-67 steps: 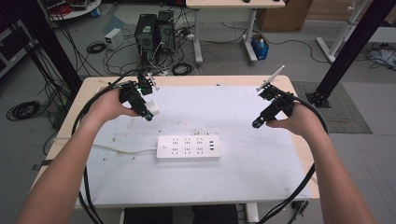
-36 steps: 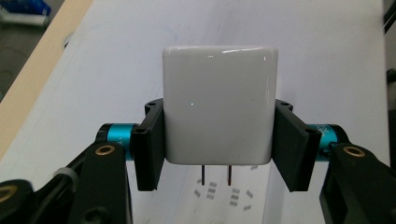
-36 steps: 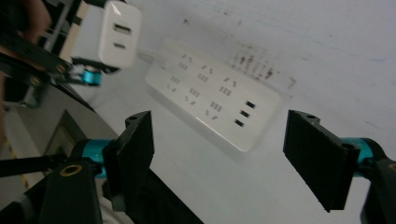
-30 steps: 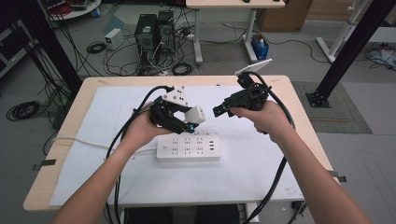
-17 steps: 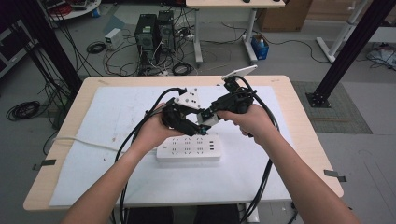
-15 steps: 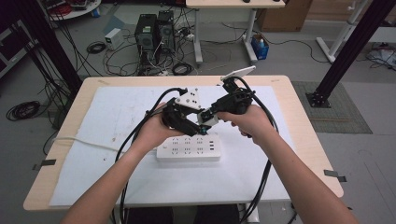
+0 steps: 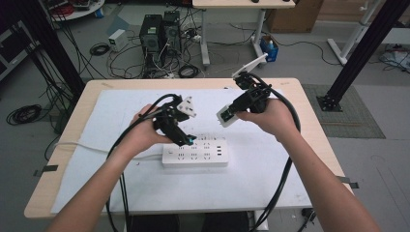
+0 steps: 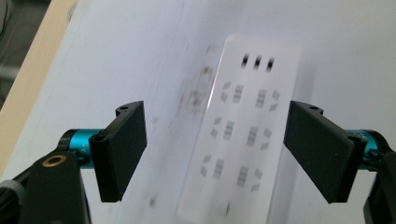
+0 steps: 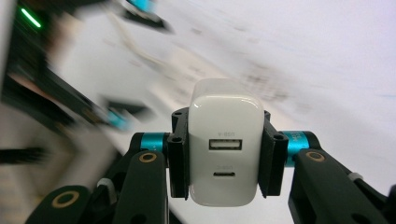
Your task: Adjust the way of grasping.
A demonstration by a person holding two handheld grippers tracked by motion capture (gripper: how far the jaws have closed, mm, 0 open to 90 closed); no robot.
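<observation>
1. The charger (image 9: 225, 148), a white block with two ports on its face, sits clamped between the jaws of the right claw (image 9: 225, 154); in the high view the charger (image 7: 226, 116) is held above the table (image 7: 309, 125), up and to the right of the strip.
2. The strip (image 7: 195, 154), a white power strip, lies flat on the white sheet (image 7: 121, 183) that covers the table, near its middle, with a white cord (image 7: 92, 149) running off to the left edge.
3. The left claw (image 7: 186, 140) hangs just over the strip's far left part in the high view, the person's left hand (image 7: 145, 130) behind it.
4. In the left gripper view the left claw (image 8: 215, 149) has its jaws wide apart with nothing between them; the strip (image 8: 243, 135) lies below, its rows of sockets showing between the two jaws.
5. The right hand (image 7: 270, 116) holds its claw tilted down and to the left, well apart from the left claw.
6. The right gripper view is blurred behind the charger, so the background there cannot be told.
</observation>
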